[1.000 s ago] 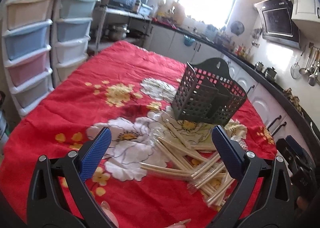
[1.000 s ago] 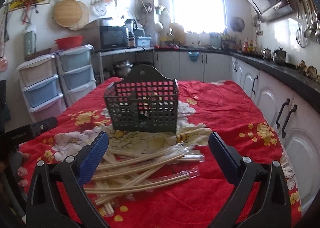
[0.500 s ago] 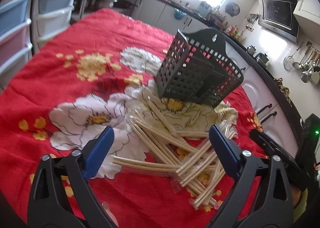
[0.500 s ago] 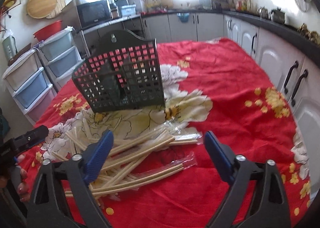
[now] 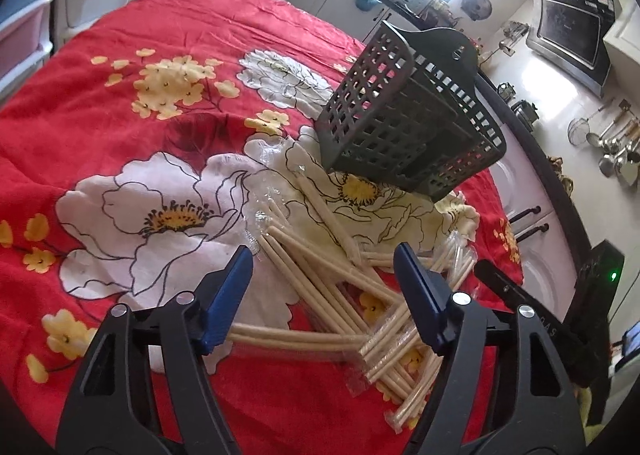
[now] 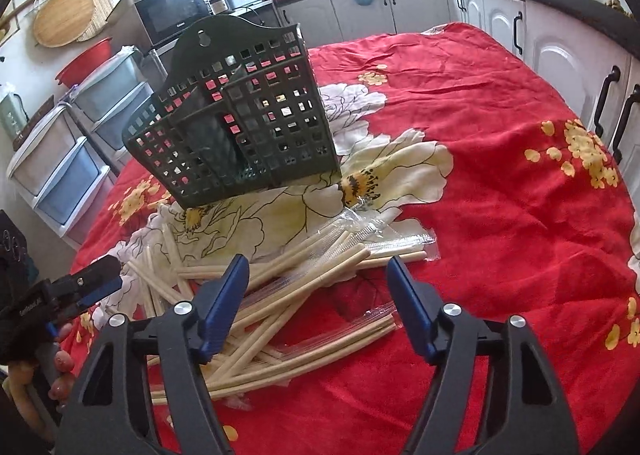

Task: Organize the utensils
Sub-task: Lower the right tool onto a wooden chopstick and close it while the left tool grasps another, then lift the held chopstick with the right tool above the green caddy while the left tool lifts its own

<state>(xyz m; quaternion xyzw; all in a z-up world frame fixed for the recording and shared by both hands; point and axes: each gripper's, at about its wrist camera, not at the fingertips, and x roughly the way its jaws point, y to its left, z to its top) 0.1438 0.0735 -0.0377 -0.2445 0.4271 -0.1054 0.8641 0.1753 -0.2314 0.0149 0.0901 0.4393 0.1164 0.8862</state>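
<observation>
The pile of pale wooden chopsticks in clear wrappers [image 5: 340, 295] is lying on the red flowered tabletop [image 5: 160, 35], near the dark green plastic basket [image 6: 240, 123]. Both the left gripper [image 5: 324, 295] and right gripper [image 6: 318, 299] are hovering with fingers spread apart, holding nothing. I think picking is just starting; next, one needs to close on a chopstick.

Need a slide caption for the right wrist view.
Open right gripper above wrapped chopsticks on floral red cloth, dark perforated holder behind.
</observation>
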